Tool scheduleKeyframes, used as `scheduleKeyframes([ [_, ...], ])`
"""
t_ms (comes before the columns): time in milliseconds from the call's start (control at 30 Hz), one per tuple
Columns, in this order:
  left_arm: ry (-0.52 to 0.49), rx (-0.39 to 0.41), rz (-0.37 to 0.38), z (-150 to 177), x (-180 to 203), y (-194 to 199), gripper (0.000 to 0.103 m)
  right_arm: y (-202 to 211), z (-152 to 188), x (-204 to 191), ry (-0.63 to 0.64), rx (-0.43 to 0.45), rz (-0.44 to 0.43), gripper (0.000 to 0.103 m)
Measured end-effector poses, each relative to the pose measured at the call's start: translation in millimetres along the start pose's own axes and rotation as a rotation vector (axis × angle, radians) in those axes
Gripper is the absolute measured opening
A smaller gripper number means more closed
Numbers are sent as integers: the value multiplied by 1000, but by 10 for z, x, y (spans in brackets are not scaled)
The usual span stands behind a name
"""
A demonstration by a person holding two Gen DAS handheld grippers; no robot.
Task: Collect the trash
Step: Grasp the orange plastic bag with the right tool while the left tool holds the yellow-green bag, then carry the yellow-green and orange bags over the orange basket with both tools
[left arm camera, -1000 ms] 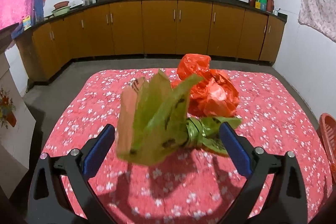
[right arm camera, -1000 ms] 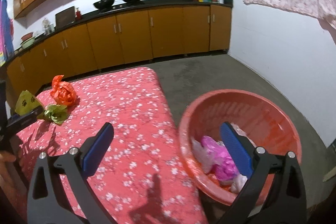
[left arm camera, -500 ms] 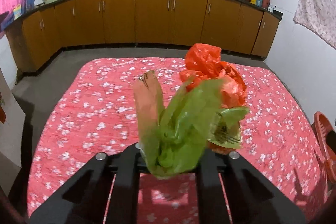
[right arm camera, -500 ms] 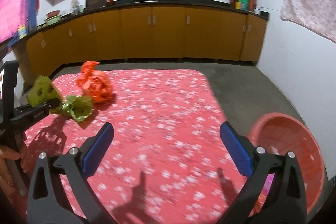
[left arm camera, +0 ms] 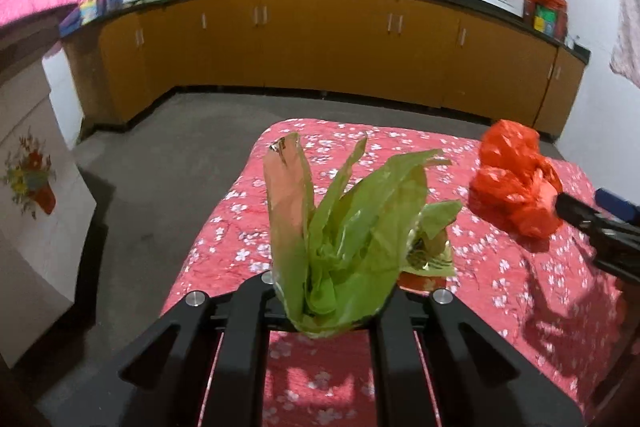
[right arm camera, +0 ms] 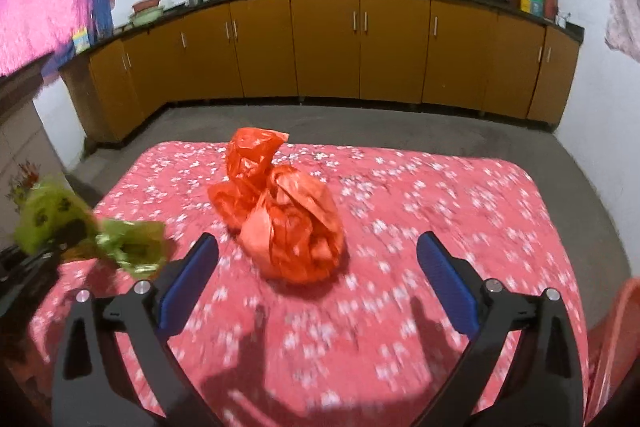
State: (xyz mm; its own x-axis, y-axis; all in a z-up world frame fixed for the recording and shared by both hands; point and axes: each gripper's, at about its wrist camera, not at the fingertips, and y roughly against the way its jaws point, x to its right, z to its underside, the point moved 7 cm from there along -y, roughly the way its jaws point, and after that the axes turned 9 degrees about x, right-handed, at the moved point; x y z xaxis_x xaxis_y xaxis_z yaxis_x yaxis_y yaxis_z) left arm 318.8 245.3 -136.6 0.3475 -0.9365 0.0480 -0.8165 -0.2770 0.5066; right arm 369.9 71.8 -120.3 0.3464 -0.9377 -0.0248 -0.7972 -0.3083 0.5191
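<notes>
The left gripper (left arm camera: 332, 311) is clamped tight on a crumpled green plastic wrapper (left arm camera: 352, 251), lifted above the red floral tablecloth (left arm camera: 240, 227). The right gripper (right arm camera: 316, 259) stands wide apart, holding nothing; just beyond it at twelve o'clock a knotted orange plastic bag (right arm camera: 284, 219) rests on the cloth. Farther off, orange wooden cabinets (right arm camera: 360, 55) line the wall.
</notes>
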Motion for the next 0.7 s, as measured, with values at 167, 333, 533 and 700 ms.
scheduleKeyframes([
  [167,-12,-1,3,-22,26,-21,7,-369,-8,-63,-17,-76,-14,97],
  [333,-26,1,12,-7,94,6,7,-543,55,-98,34,-145,-51,50],
  [533,-12,0,61,-10,219,147,7,-202,152,140,-16,-129,-58,38],
  [700,-21,6,132,-2,465,382,7,425,354,481,-83,-110,-33,39],
])
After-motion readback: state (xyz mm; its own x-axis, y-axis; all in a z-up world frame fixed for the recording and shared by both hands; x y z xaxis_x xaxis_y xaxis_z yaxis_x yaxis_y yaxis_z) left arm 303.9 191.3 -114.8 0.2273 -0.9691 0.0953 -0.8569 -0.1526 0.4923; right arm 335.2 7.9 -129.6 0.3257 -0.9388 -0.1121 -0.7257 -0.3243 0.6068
